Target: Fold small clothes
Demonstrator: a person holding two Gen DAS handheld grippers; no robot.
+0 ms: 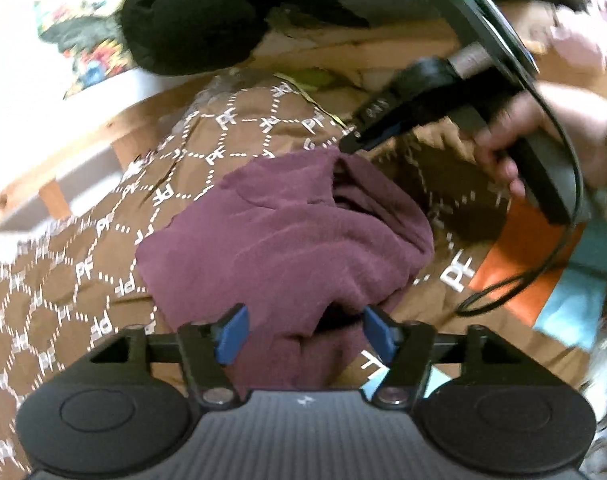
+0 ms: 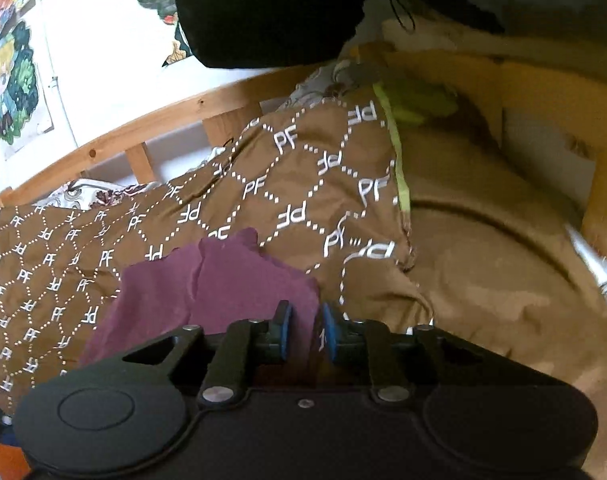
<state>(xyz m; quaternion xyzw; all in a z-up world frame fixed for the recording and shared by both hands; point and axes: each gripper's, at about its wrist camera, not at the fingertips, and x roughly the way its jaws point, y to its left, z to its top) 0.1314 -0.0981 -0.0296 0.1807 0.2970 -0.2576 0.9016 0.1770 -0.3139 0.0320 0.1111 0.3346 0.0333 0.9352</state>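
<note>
Maroon garment [image 1: 287, 236]: small, soft knit, part-folded w/ top layer doubled over, rumpled, edges uneven. Lies flat on brown patterned bedspread, approx. centre.

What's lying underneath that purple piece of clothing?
The purple garment lies on a brown bedspread printed with white "PF" letters, which shows all round it. Whatever sits directly beneath the cloth is covered.

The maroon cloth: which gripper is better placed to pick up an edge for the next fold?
Probably the left gripper: it is open, with the maroon cloth lying between its fingers. The right gripper sits at the far corner, nearly closed.
</note>
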